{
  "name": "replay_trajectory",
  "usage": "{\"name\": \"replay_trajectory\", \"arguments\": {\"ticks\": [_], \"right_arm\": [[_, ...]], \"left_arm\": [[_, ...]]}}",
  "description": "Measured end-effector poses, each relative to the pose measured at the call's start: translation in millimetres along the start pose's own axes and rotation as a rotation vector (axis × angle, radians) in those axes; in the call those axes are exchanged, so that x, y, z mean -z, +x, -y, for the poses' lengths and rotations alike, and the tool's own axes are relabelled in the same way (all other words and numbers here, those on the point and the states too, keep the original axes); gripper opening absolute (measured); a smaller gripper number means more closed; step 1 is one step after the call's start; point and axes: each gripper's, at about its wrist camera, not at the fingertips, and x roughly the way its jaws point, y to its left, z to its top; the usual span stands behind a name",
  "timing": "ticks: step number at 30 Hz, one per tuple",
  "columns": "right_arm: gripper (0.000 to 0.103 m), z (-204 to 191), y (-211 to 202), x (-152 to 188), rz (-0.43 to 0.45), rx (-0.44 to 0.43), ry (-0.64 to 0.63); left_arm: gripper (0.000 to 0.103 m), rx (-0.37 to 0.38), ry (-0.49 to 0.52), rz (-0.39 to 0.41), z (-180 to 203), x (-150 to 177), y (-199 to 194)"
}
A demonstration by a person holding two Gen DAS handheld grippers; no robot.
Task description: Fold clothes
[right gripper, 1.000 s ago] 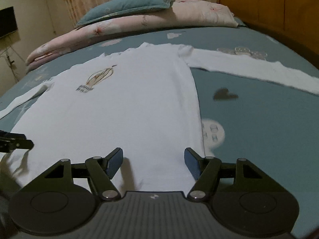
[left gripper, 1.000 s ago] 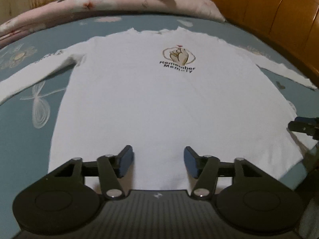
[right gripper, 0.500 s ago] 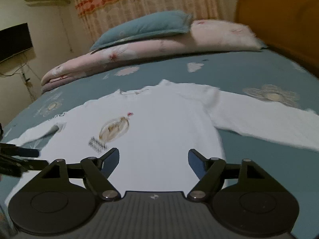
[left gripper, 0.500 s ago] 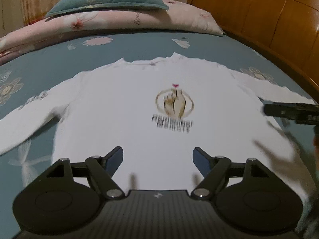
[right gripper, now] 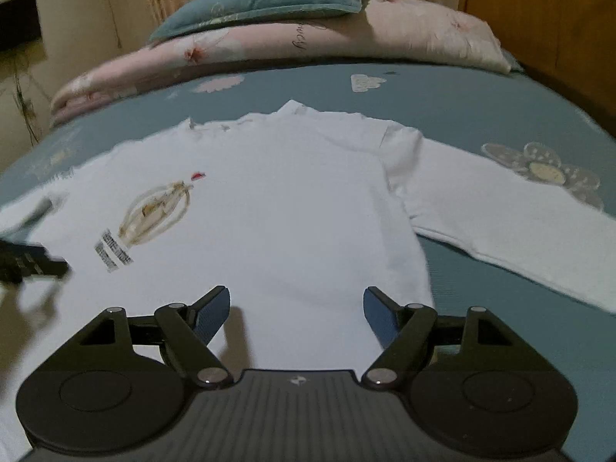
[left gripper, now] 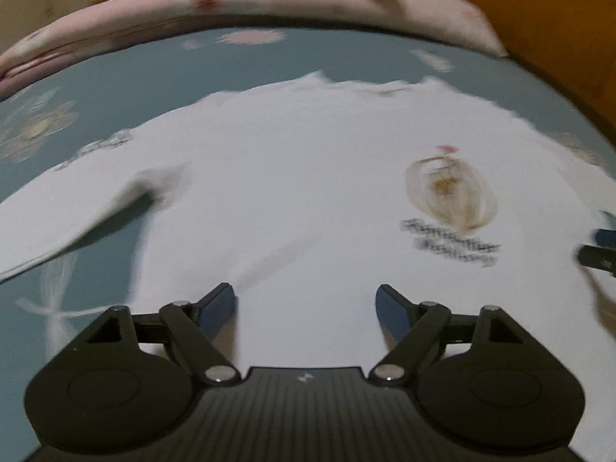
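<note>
A white long-sleeved shirt (left gripper: 292,177) lies flat, front up, on the blue bed sheet, with a gold logo and dark lettering (left gripper: 448,200) on its chest. Its sleeves spread out to both sides. My left gripper (left gripper: 306,300) hovers over the shirt's left half, its jaws still opening and nothing between them. My right gripper (right gripper: 296,302) hangs over the shirt's (right gripper: 285,208) right half near the side seam, open and empty. Each gripper's tip shows at the edge of the other's view: the right gripper (left gripper: 600,250) and the left gripper (right gripper: 27,261).
A pink floral quilt (right gripper: 277,42) with a teal pillow (right gripper: 261,0) on it lies along the far end of the bed. A wooden headboard (right gripper: 539,19) rises at the right. The flowered sheet (right gripper: 500,115) surrounds the shirt.
Both grippers have travelled from the shirt's hem up toward its chest. The left gripper's jaws have spread wider and it has shifted left; the right gripper's jaws have widened slightly.
</note>
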Motion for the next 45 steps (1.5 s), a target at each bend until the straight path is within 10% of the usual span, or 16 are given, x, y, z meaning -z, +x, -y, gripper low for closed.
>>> {"name": "replay_trajectory", "arguments": {"ticks": [9,14,31,36,45], "right_arm": [[0.089,-12.4,-5.9,-2.8,-0.037,0.149,0.003],[0.1,-43.9,-19.4,-7.9,0.018,0.072,-0.015],[0.103,-8.3,-14.6,-1.4,-0.091,0.149,0.168],[0.103,-44.4,-24.2,-5.0,-0.005,0.141,0.054],[0.103,-59.7,0.1,7.9,-0.1,0.117,0.033]], "left_arm": [[0.087,0.046,0.017,-0.084,-11.0,4.7,-20.8],[0.088,0.154,0.135,-0.096,30.7,10.6,-24.4],[0.096,0.057,0.071,-0.09,5.9,18.9,-29.8],[0.096,0.099,0.107,-0.071,18.1,19.8,-36.4],[0.099,0.122,0.136,-0.096,31.6,27.3,-24.2]]}}
